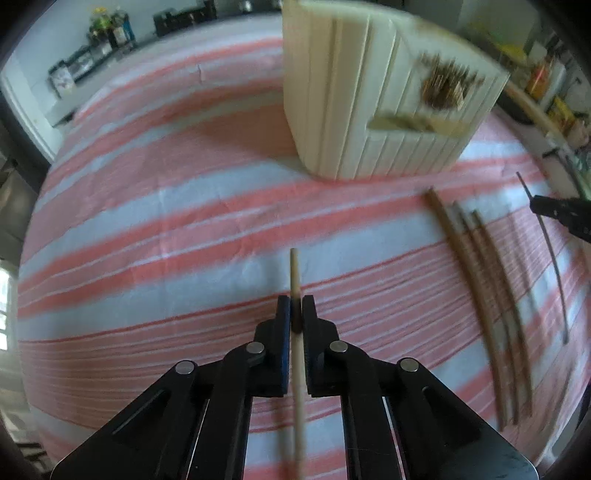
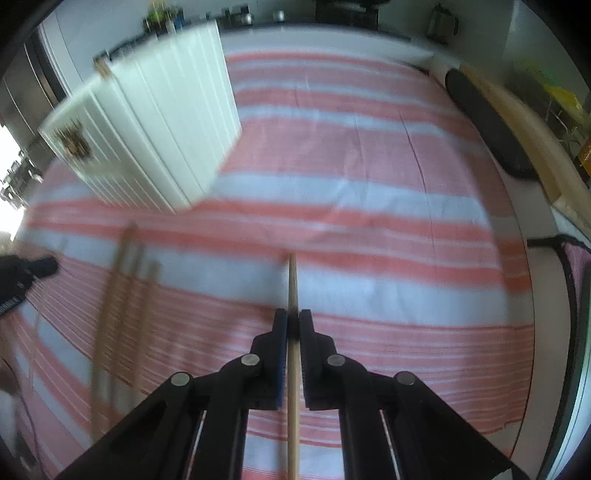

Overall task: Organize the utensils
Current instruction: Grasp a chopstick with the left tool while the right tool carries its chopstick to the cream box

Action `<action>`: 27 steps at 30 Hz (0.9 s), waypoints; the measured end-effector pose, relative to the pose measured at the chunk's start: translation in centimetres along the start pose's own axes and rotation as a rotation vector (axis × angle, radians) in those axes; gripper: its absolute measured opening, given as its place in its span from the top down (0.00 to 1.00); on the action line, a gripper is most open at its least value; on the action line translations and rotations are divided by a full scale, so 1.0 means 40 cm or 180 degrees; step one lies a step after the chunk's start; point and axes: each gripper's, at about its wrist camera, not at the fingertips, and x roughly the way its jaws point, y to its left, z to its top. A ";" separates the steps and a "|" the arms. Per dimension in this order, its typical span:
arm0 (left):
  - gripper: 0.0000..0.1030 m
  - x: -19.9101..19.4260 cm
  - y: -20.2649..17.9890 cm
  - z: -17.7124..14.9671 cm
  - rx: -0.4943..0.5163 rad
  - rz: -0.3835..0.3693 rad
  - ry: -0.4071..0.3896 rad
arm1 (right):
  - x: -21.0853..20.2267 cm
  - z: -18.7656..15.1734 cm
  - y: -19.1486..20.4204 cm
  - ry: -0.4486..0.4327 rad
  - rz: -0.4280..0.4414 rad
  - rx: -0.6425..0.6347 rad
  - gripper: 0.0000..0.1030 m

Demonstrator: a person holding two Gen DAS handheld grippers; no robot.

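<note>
Each gripper holds one pale wooden chopstick (image 1: 294,273), two in all. Right of the left gripper (image 1: 295,306) lie about four loose brown wooden chopsticks (image 1: 476,258), blurred. Ahead stands one cream ribbed plastic utensil holder (image 1: 354,110).

Setting: domestic kitchen and dining area.
A table covered by a pink-and-white striped cloth (image 2: 369,192) carries a white ribbed utensil holder (image 1: 369,110). Behind it, a dark counter (image 2: 295,18) holds appliances, a kettle (image 2: 441,18) and potted plants (image 1: 107,22); shelves with bottles (image 1: 543,77) stand alongside.
</note>
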 end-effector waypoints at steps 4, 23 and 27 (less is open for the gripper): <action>0.96 -0.141 0.015 -0.019 -0.0096 -0.0176 -0.0497 | -0.158 -0.020 0.040 -0.0532 0.0335 0.0031 0.94; 0.96 -0.433 0.033 -0.121 -0.0273 -0.0471 -0.1372 | -0.455 -0.109 0.224 -0.1634 0.0313 -0.0584 0.94; 0.96 -0.432 0.030 -0.123 -0.0274 -0.0451 -0.1389 | -0.466 -0.112 0.237 -0.1711 0.0261 -0.0613 0.94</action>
